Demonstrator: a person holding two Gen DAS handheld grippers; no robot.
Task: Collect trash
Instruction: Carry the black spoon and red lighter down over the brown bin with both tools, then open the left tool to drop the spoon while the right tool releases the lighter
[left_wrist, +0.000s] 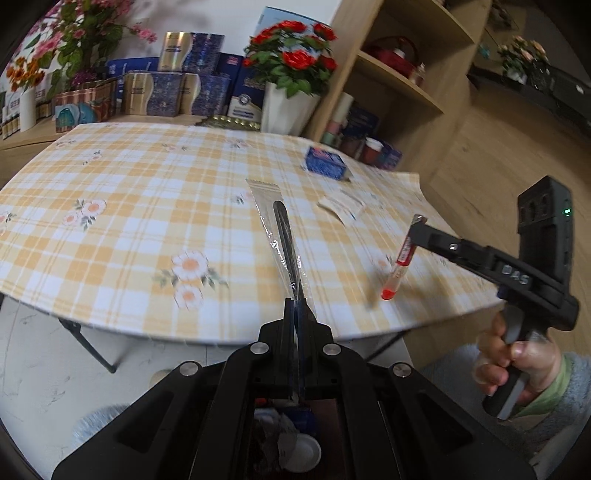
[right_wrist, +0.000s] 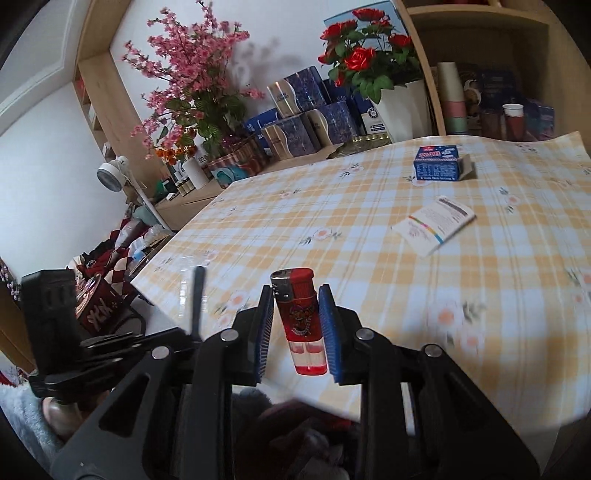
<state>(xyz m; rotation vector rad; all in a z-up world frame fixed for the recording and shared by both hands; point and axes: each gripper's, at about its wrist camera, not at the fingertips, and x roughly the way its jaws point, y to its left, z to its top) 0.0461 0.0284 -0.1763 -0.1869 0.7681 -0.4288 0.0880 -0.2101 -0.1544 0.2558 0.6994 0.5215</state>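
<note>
My left gripper (left_wrist: 296, 310) is shut on a long clear plastic wrapper (left_wrist: 266, 206) with a thin black piece inside, which juts forward over the checked tablecloth (left_wrist: 129, 221). My right gripper (right_wrist: 295, 325) is shut on a red lighter (right_wrist: 300, 314), upright between its blue pads (right_wrist: 328, 325) and held above the table's near edge. In the left wrist view the red lighter (left_wrist: 400, 258) hangs at the right in that gripper, with a person's hand (left_wrist: 517, 362) on the handle. A blue box (right_wrist: 439, 164) and a white printed packet (right_wrist: 434, 225) lie on the table.
Below my left gripper sits a bin (left_wrist: 295, 439) holding crumpled trash and a white lid. Behind the table stand a pot of red roses (left_wrist: 291, 62), blue and gold boxes (left_wrist: 173, 92) and a wooden shelf (left_wrist: 399, 85) with cups. The left gripper (right_wrist: 195, 295) shows at left.
</note>
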